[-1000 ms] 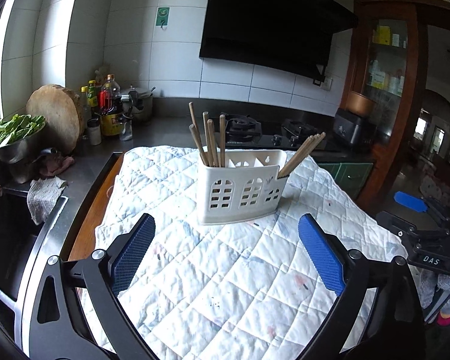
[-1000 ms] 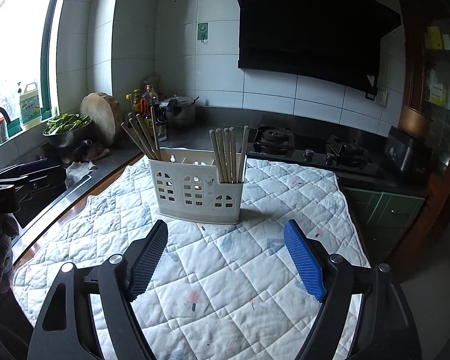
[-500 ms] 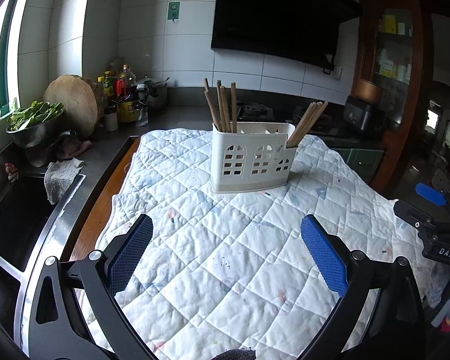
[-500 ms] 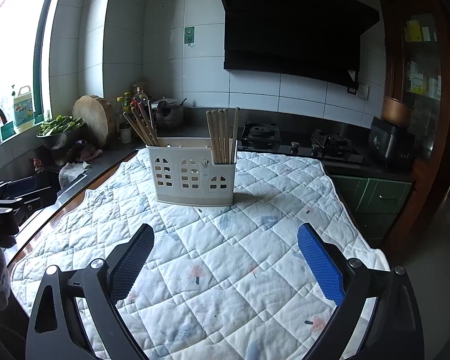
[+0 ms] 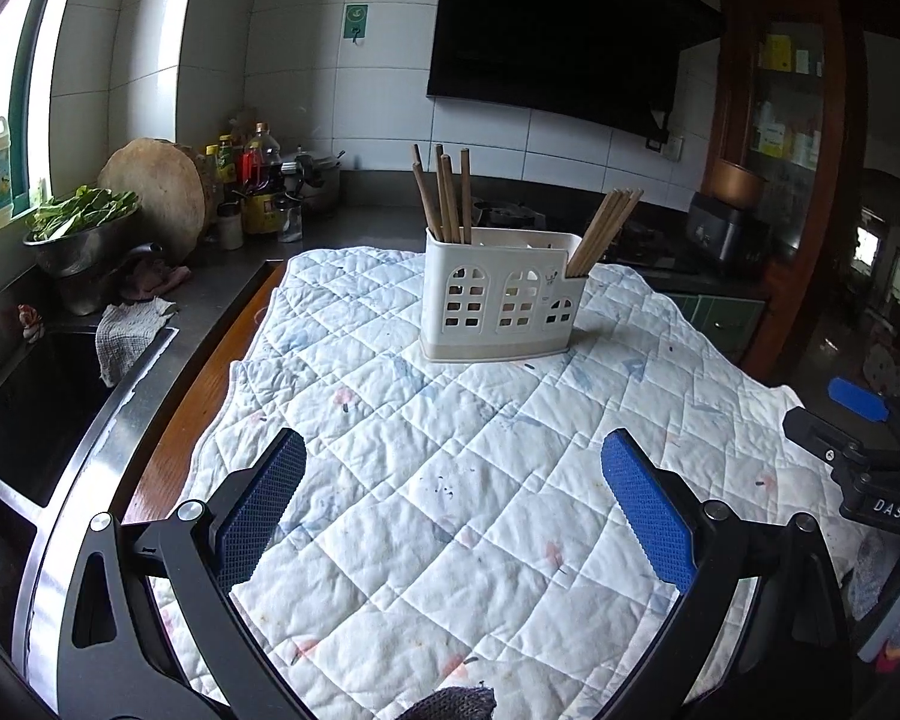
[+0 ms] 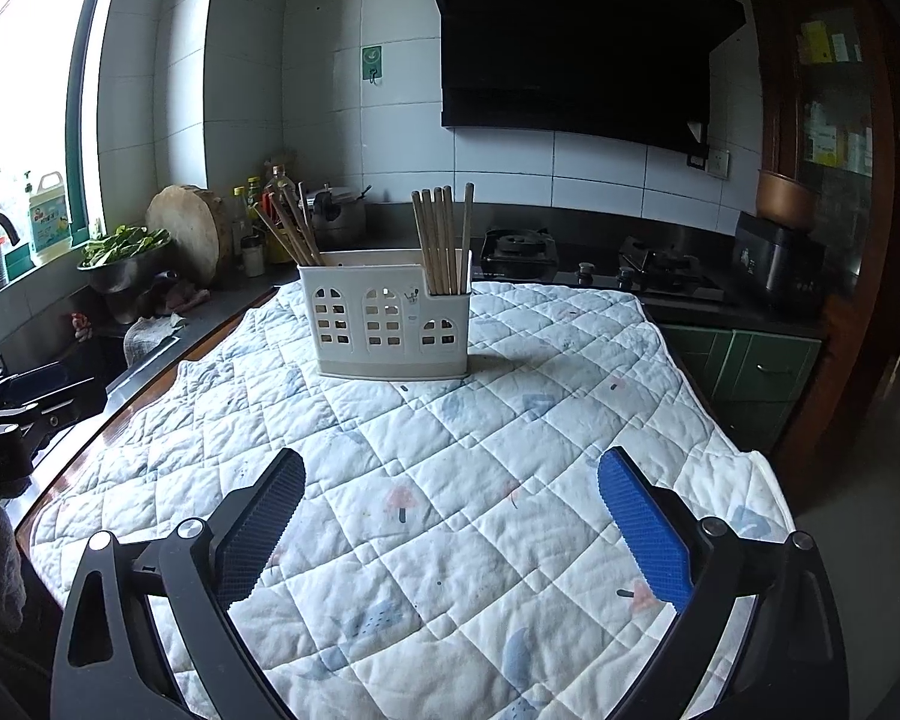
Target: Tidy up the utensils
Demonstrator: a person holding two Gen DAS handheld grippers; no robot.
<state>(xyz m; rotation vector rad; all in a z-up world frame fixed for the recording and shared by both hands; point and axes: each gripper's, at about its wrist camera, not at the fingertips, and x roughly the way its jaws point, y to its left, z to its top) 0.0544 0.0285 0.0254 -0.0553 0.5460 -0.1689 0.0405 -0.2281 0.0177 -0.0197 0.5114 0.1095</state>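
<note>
A quilt (image 6: pixel 480 540) covers the desk. A white caddy (image 6: pixel 384 315) stands upright on its far half, chopsticks (image 6: pixel 441 240) in both end compartments. Left gripper (image 5: pixel 453 516) and right gripper (image 6: pixel 450 525) hover well short, fingers spread, nothing between; the right's have just been opening.

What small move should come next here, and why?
Probably just draw both tongs clear of the table. All the chopsticks already stand in the white holder, in two bunches at its ends; nothing lies loose on the quilted cloth. The left tongs and right tongs are open and empty.
</note>
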